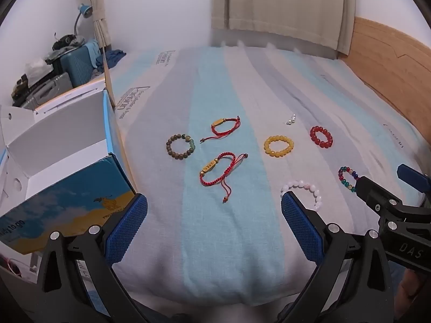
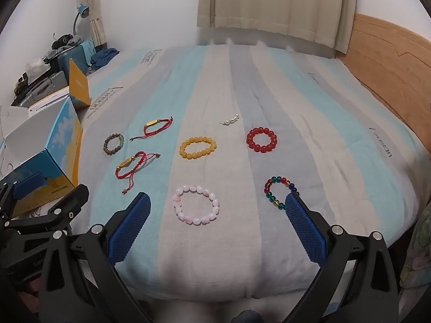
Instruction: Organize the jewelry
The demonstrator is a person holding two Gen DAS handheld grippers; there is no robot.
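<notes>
A: While both tools hang over the striped bedspread [image 2: 269, 86], what lies on it?

B: Round bead bracelets, mostly. From the right wrist view, a glossy pink-and-white bracelet [image 2: 196, 205] sits at the centre, a yellow bracelet [image 2: 198, 147] at twelve o'clock from it, a red bead bracelet [image 2: 261, 139] at one o'clock, and a many-coloured glass-like bracelet [image 2: 277, 192] at three o'clock. A short row of pearls [image 2: 232, 119] lies beyond the yellow one.

A: And to the left?

B: A dull brown-and-green bead bracelet [image 2: 114, 144] and two braided red cord bracelets, the far one [image 2: 156, 126] and the near one [image 2: 132, 164], each with a gold oblong charm and loose tails.

A: Any container?

B: An open cardboard box [image 1: 64, 161] at nine o'clock, printed blue and yellow outside, white inside; what shows of its inside holds nothing.

A: The fingers?

B: The left gripper [image 1: 214, 210] and right gripper [image 2: 216, 207] both stand spread wide, their ribbed blue pads [image 2: 129, 226] gripping nothing.
</notes>
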